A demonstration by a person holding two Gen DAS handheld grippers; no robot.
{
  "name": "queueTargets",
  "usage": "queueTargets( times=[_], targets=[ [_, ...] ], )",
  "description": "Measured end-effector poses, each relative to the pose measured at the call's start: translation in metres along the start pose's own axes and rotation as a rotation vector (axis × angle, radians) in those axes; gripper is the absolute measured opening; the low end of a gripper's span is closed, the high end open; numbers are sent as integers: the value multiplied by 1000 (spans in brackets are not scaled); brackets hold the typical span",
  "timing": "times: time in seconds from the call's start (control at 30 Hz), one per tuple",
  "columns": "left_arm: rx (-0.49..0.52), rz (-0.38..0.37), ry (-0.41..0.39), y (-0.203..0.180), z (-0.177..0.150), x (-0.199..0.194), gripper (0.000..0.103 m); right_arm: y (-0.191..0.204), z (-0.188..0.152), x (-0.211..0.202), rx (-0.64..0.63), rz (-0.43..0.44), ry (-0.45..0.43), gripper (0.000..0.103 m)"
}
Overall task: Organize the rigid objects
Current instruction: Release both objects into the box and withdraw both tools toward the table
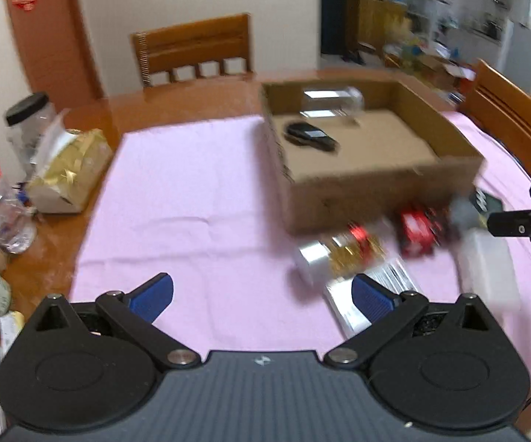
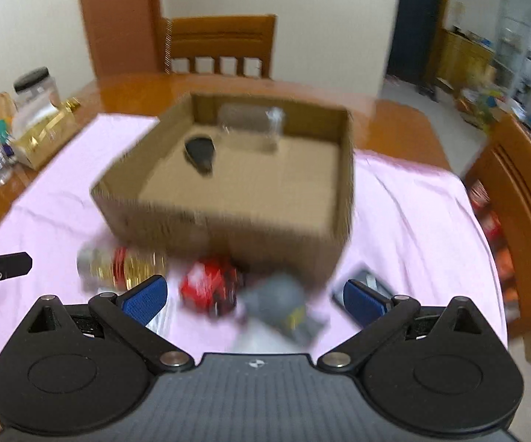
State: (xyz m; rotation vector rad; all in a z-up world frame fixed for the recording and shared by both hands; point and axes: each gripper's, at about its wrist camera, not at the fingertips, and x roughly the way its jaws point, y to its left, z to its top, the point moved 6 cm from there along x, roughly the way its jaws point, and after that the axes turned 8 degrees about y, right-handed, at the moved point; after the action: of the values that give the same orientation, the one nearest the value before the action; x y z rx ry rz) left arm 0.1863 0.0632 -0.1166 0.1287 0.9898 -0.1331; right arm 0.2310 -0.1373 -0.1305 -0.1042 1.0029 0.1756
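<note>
From the left wrist view, the left gripper (image 1: 262,296) is spread wide and holds nothing above the pink cloth (image 1: 177,199), while the cardboard box (image 1: 376,191) near the table's far edge has 1 black thing (image 1: 311,135) and 1 clear jar (image 1: 333,101) inside. From the right wrist view, the right gripper (image 2: 252,300) is spread wide too, right over the red toy car (image 2: 210,287) and grey thing (image 2: 284,305) beside the box's near wall. These things sit packed close, so I think grabbing 1 could knock another away.

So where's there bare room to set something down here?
Free: the pink cloth left of the cardboard box, and the box's floor right of the black object. Crowded: the strip before the box, with red item and gold jar.
</note>
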Motion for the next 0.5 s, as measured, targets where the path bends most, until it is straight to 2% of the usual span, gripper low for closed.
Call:
queueTargets(
  times=[0.1, 0.2, 0.33, 0.5],
  targets=[
    [42, -46, -2, -11, -9, -2, 102, -2, -26, -8, 58, -21, 3, 103],
    [105, -124, -1, -26, -18, -3, 102, -4, -42, -8, 115, -26, 34, 103],
    [225, -223, 29, -47, -34, 3, 102, -5, -56, -10, 147, -62, 55, 103],
    [330, -320, 77, -69, -54, 16, 102, -9, -73, -14, 200, -110, 77, 103]
  ],
)
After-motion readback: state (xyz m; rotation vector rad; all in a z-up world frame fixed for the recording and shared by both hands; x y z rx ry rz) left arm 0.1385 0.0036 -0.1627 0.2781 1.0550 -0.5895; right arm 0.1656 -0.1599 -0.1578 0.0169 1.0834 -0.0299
